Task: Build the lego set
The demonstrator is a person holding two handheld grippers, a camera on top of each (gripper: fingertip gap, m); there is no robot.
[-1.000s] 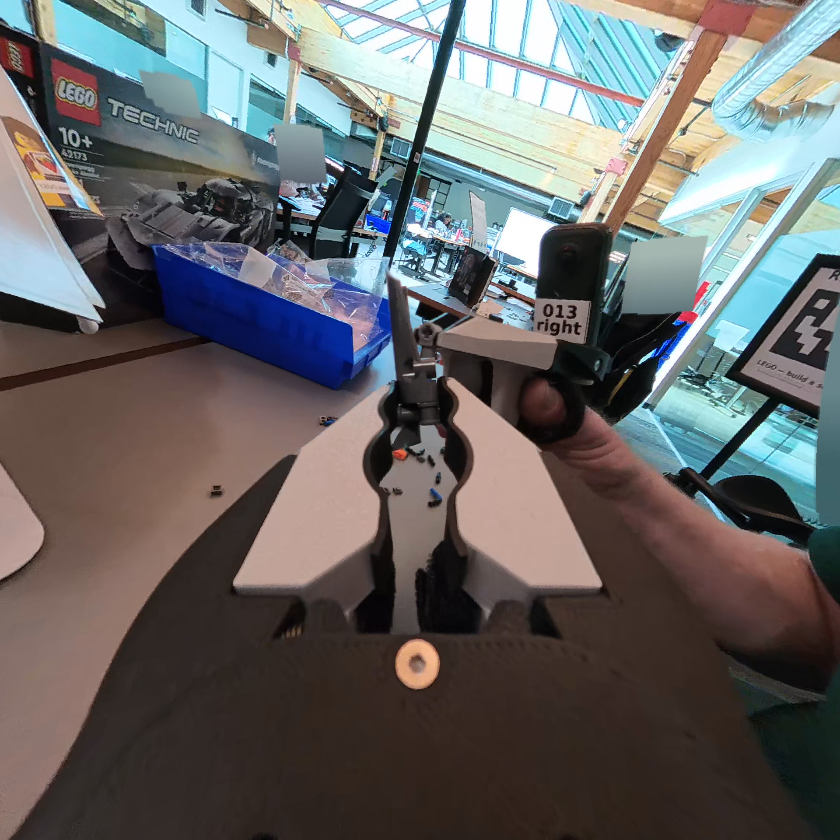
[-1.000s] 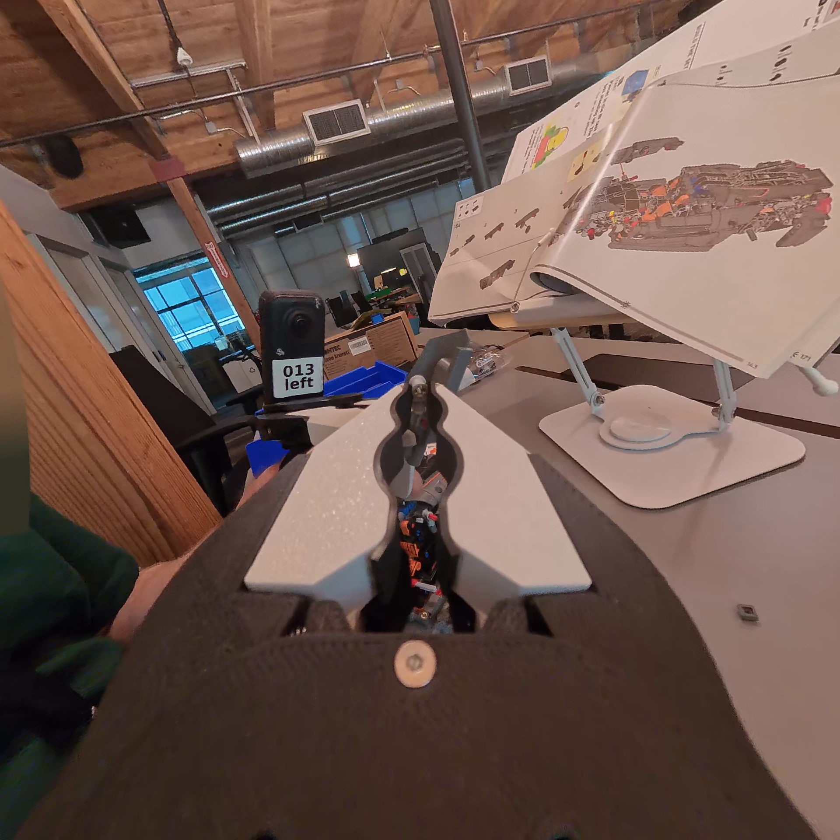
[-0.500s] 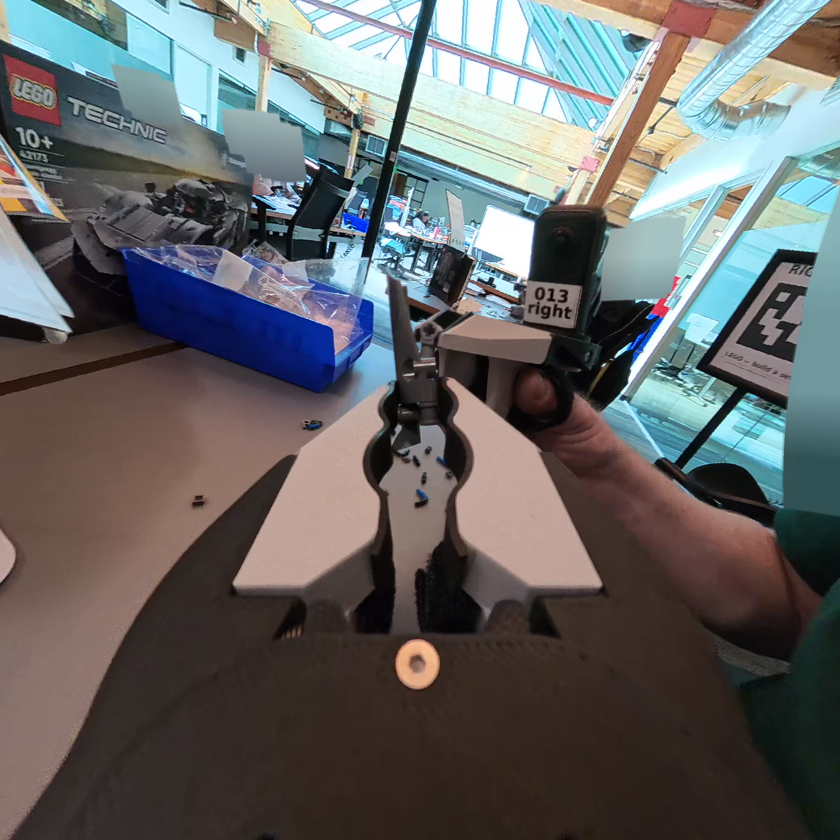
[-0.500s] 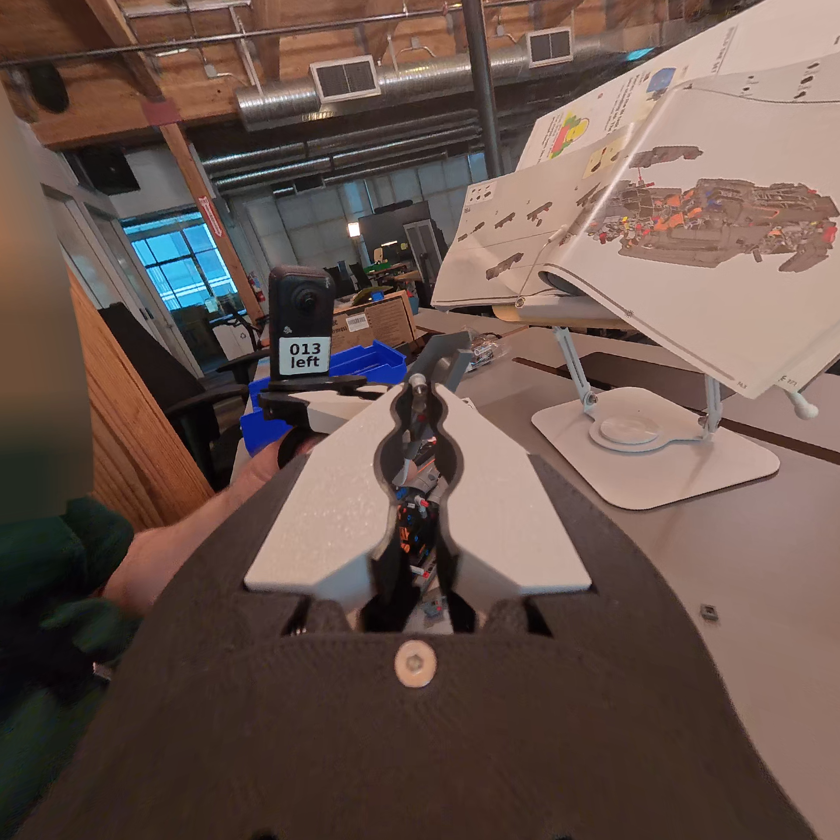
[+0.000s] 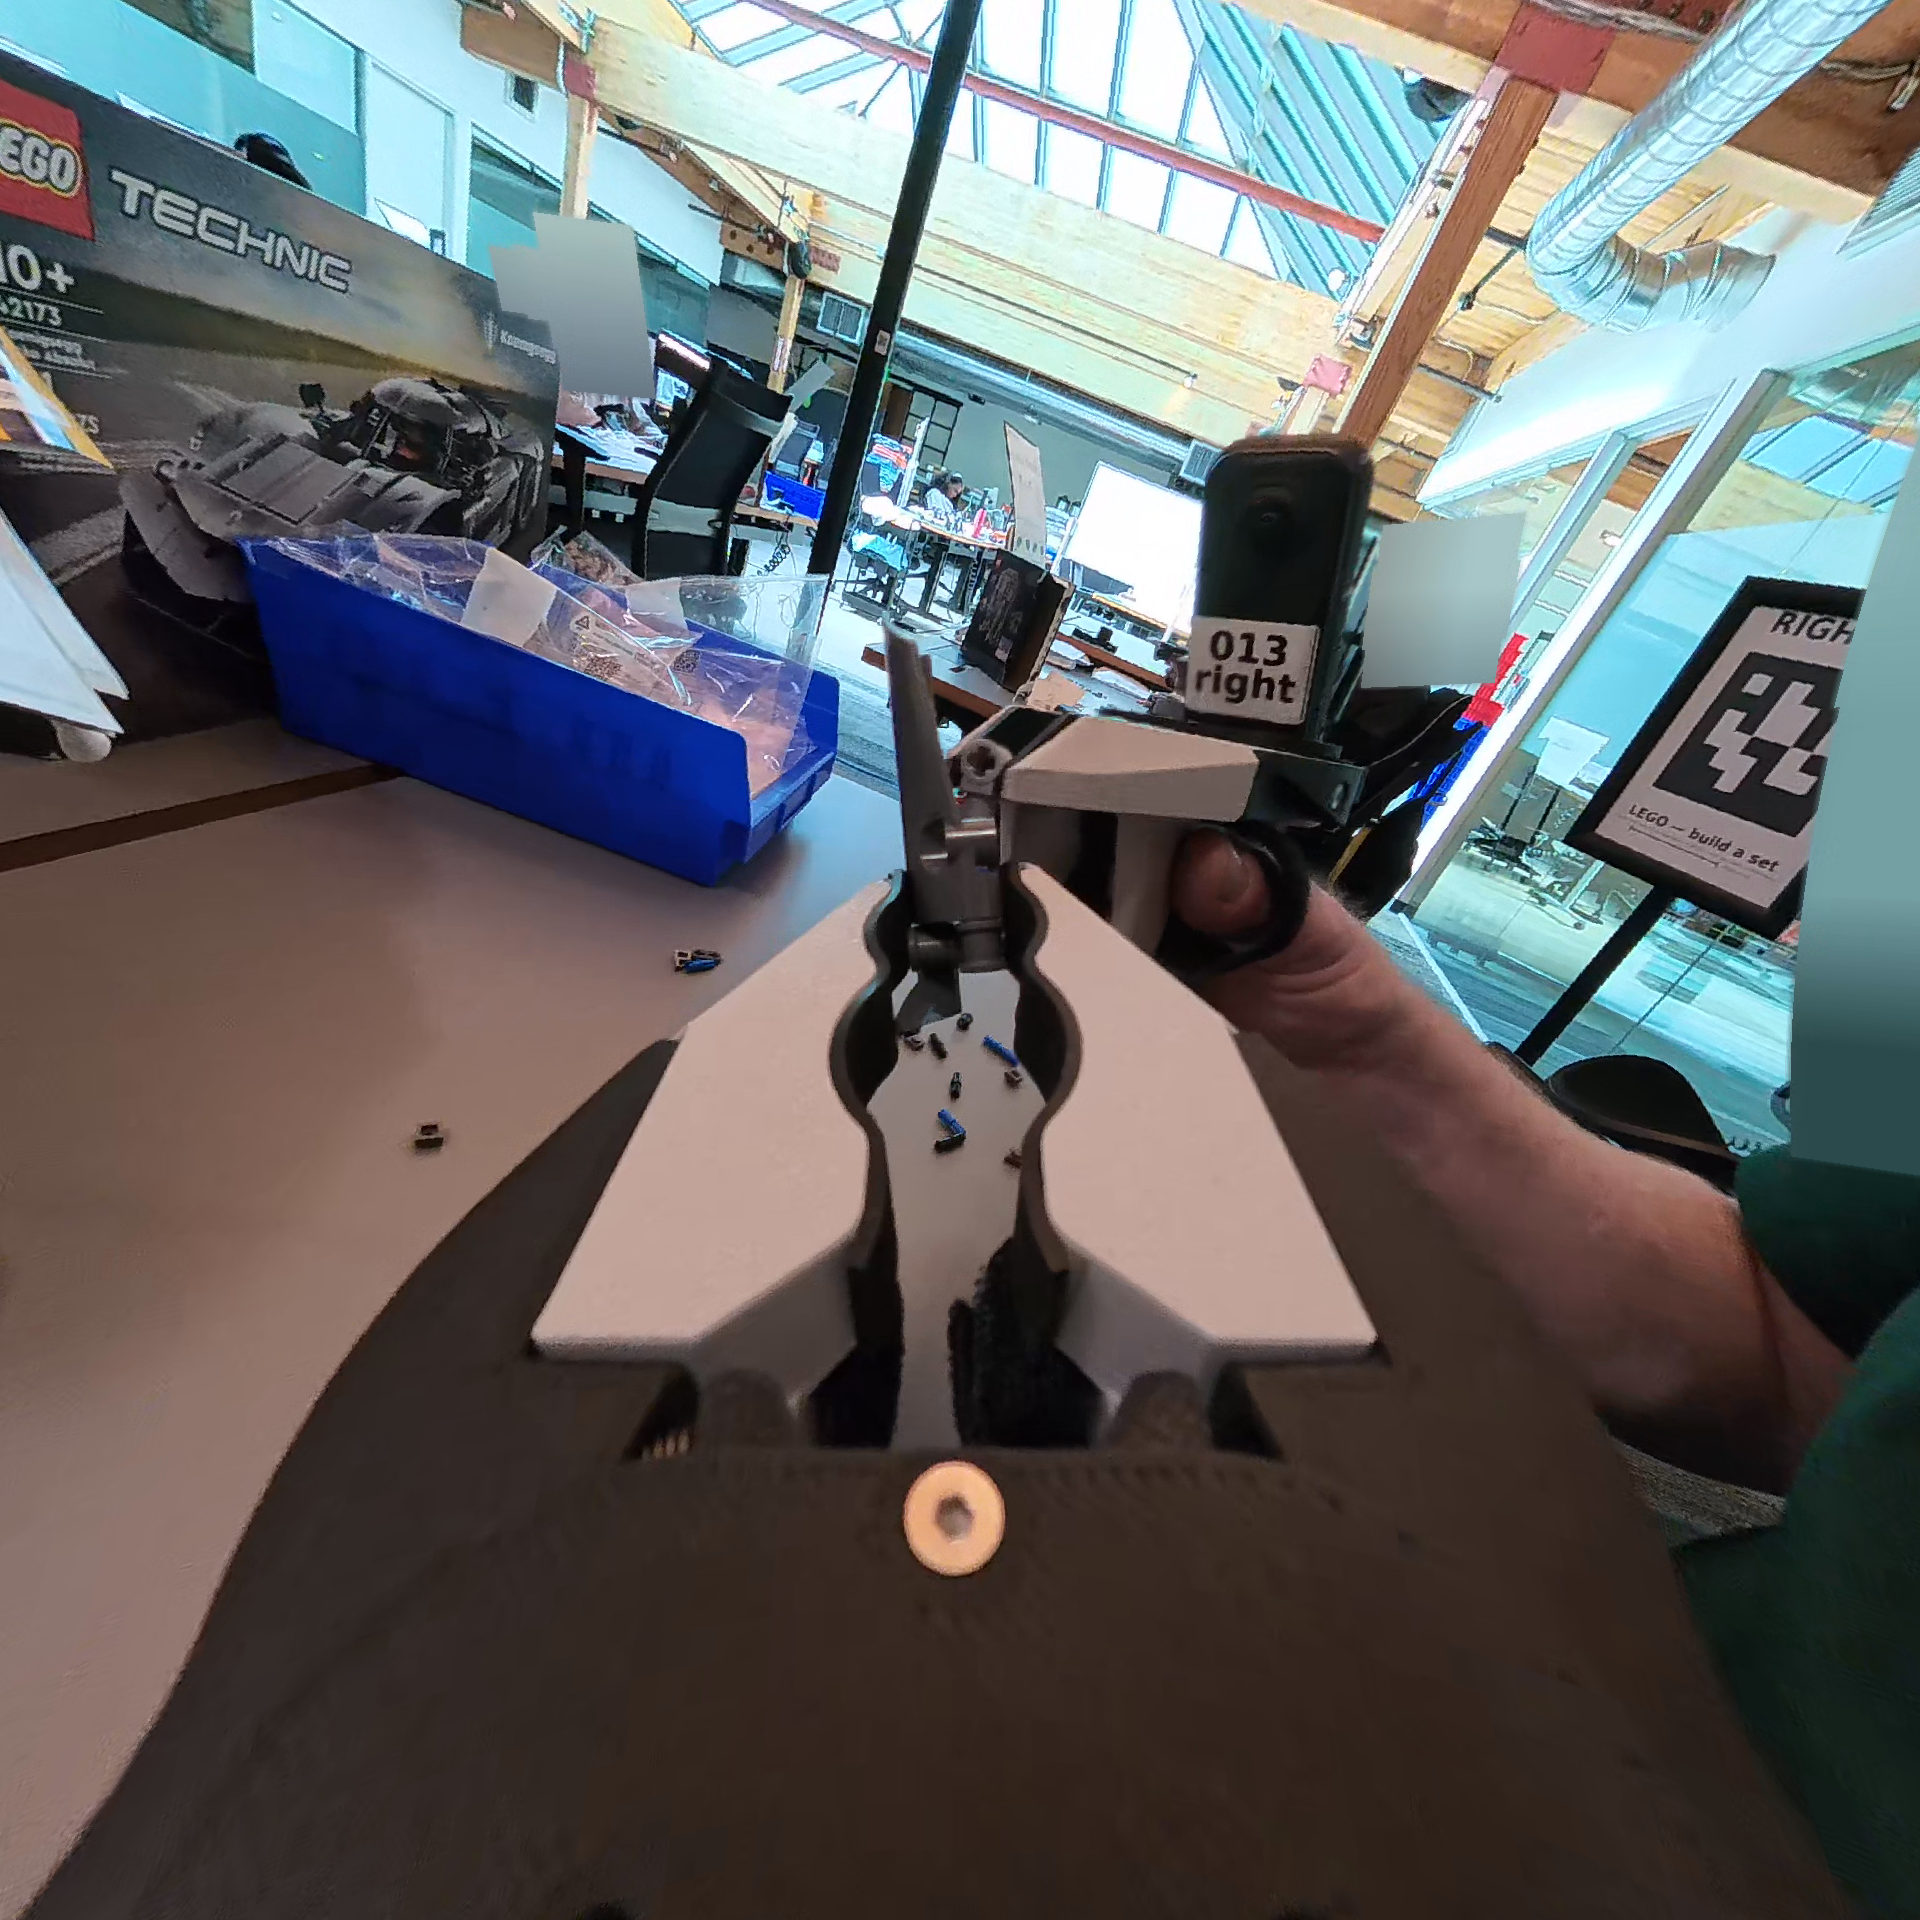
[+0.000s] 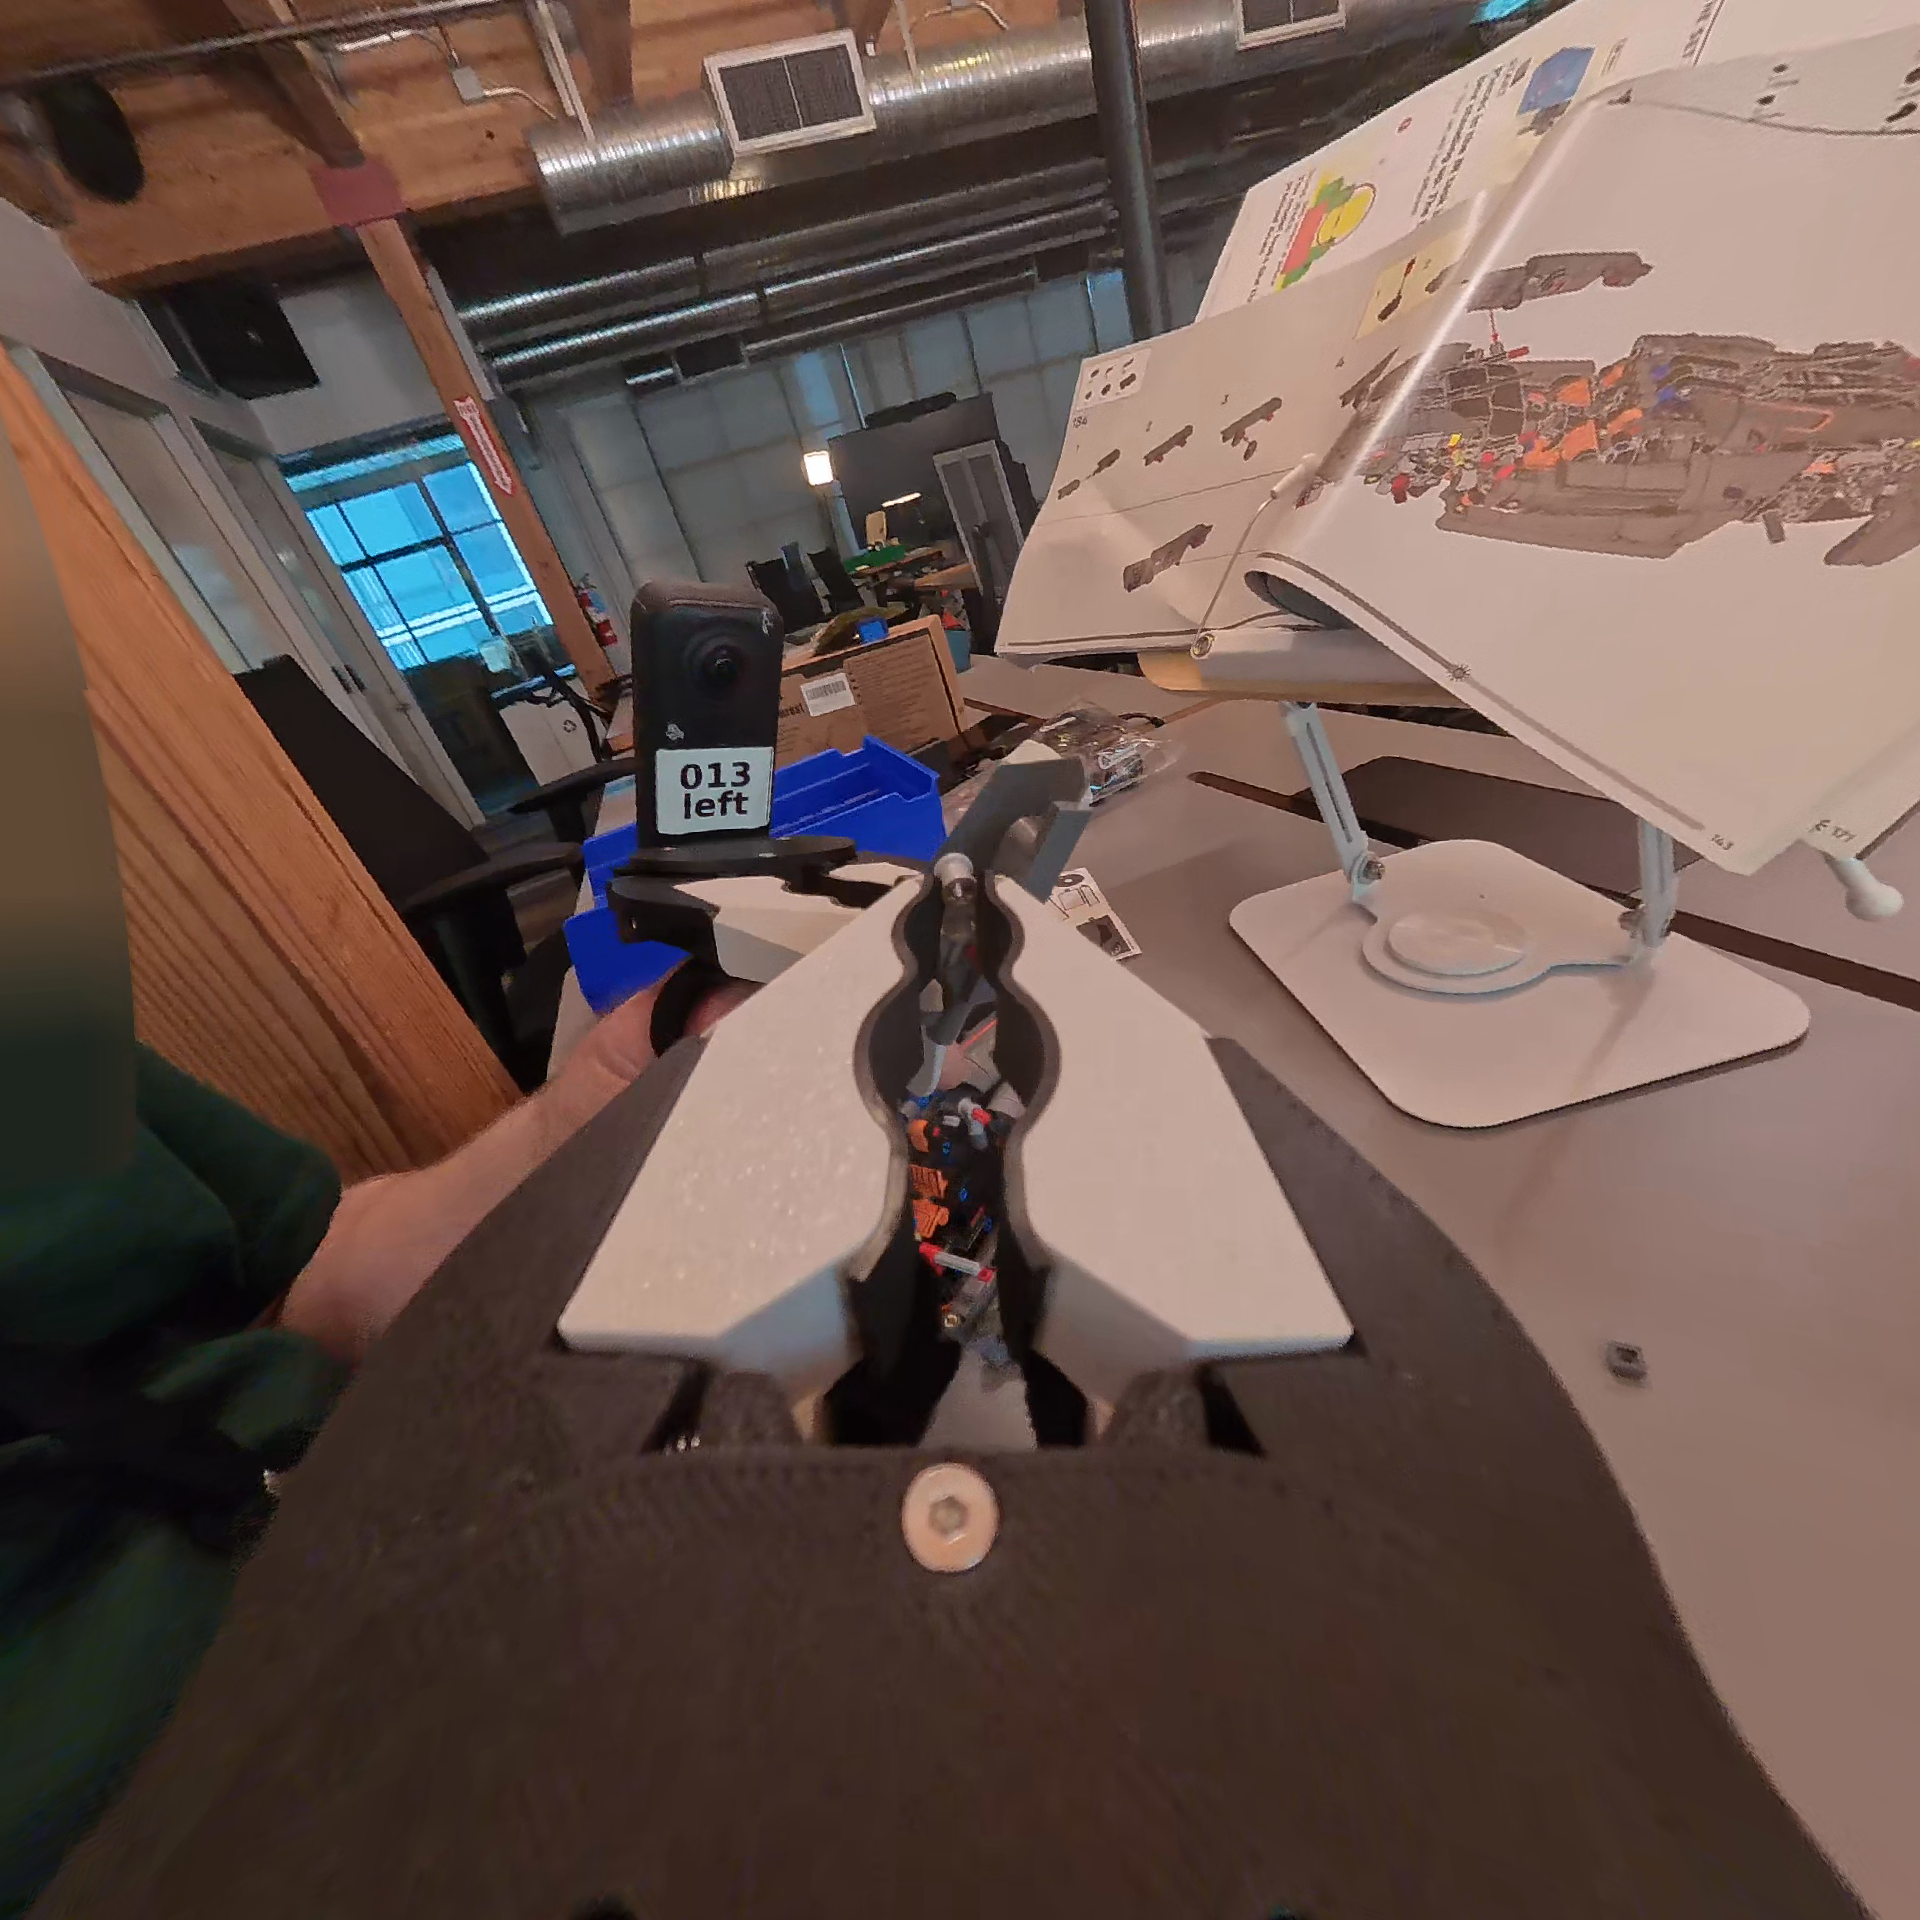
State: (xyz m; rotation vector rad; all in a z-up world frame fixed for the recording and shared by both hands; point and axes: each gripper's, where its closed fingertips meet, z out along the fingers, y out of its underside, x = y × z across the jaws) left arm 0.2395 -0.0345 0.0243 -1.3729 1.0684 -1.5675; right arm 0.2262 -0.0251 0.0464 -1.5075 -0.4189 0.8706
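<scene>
Your left gripper [image 5: 956, 925] and right gripper [image 6: 961, 940] meet tip to tip, both closed on the grey Technic sub-assembly [image 5: 940, 831]; its long panel stands upright, far of the left jaws, above the table [image 5: 312, 1039].

Black office chair [image 5: 707, 468], framed sign [image 5: 1756, 748]

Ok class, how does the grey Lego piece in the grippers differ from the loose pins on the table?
The grey Lego piece is long, held upright off the table by the left gripper; the loose pins are tiny and lie flat. The piece is grey; the pins black and blue. Both are Lego parts.
</scene>
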